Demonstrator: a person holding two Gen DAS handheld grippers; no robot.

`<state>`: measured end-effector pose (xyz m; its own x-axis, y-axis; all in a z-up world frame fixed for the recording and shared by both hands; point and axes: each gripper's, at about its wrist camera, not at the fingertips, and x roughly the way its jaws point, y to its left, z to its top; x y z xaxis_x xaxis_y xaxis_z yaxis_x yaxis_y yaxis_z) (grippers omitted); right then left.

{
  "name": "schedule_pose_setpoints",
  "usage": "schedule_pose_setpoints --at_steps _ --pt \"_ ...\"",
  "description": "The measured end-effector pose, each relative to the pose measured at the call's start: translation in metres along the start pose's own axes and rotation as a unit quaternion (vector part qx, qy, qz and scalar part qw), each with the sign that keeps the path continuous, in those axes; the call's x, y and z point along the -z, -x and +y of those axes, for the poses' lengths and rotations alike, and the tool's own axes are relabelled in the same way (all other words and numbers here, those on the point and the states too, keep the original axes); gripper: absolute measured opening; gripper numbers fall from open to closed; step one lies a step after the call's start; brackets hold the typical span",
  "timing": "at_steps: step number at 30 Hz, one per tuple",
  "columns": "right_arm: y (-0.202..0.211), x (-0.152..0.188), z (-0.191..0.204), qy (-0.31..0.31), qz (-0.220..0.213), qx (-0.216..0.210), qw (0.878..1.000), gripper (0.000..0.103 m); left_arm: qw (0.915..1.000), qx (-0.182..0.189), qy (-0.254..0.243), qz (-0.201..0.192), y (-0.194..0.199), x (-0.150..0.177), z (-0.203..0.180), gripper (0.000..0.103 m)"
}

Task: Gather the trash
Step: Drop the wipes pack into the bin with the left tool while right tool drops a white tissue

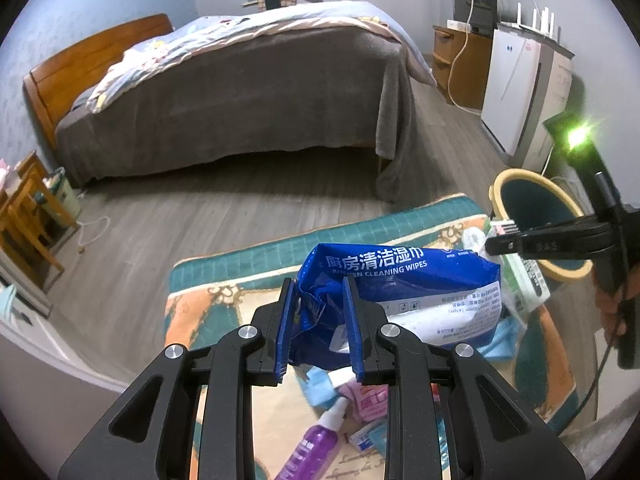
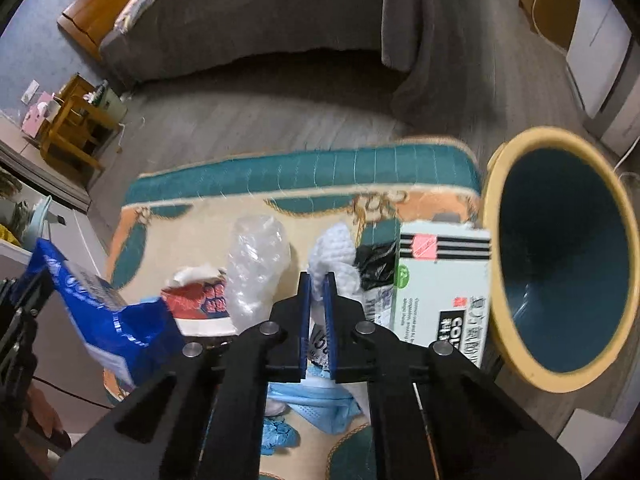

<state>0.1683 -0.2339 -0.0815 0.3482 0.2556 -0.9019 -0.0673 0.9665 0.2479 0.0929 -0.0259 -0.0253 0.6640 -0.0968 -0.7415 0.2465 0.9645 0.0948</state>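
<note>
The left gripper (image 1: 318, 324) clamps the blue wipes pack (image 1: 400, 280) above the rug (image 2: 280, 184), likely bound for the bin (image 2: 560, 256) nearby, while the right gripper (image 2: 319, 320), jaws nearly together, holds nothing.

Left gripper (image 1: 320, 304) clamped, right gripper (image 2: 319, 300) closed

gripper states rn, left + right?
Left gripper: shut on the blue wipes pack, held above the rug.
Right gripper: shut, with nothing clearly held; white tissue lies just beyond its tips.
</note>
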Motion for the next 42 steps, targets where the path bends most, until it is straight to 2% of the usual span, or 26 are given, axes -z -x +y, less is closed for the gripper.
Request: schedule_pose_setpoints --at_steps 4,9,15,18,25,32,42 --pt "0.033 -0.002 -0.001 -0.003 -0.038 -0.021 0.999 0.004 0.9999 0.005 0.001 -0.009 0.005 -0.004 -0.004 0.025" --pt "0.073 -0.006 -0.004 0.004 -0.086 -0.028 0.996 0.004 0.9998 0.009 0.001 -0.019 0.010 -0.011 -0.014 0.025" --pt "0.115 -0.009 -0.027 0.001 -0.142 -0.009 0.990 0.004 0.9993 0.028 0.008 -0.025 0.013 -0.022 -0.034 0.025" --pt "0.131 -0.010 -0.054 -0.008 -0.165 0.028 0.986 0.004 0.9989 0.037 -0.002 -0.027 0.012 -0.031 -0.056 0.025" --pt "0.134 -0.006 -0.131 -0.066 -0.173 0.078 0.980 0.004 0.9973 0.058 -0.035 -0.026 -0.007 -0.054 -0.119 0.025" --pt "0.123 0.006 -0.190 -0.122 -0.159 0.088 0.976 0.004 0.9933 0.073 -0.086 -0.022 -0.031 -0.084 -0.188 0.025" --pt "0.103 0.017 -0.229 -0.168 -0.142 0.087 0.972 0.004 0.9895 0.053 -0.135 -0.004 -0.080 -0.106 -0.253 0.027"
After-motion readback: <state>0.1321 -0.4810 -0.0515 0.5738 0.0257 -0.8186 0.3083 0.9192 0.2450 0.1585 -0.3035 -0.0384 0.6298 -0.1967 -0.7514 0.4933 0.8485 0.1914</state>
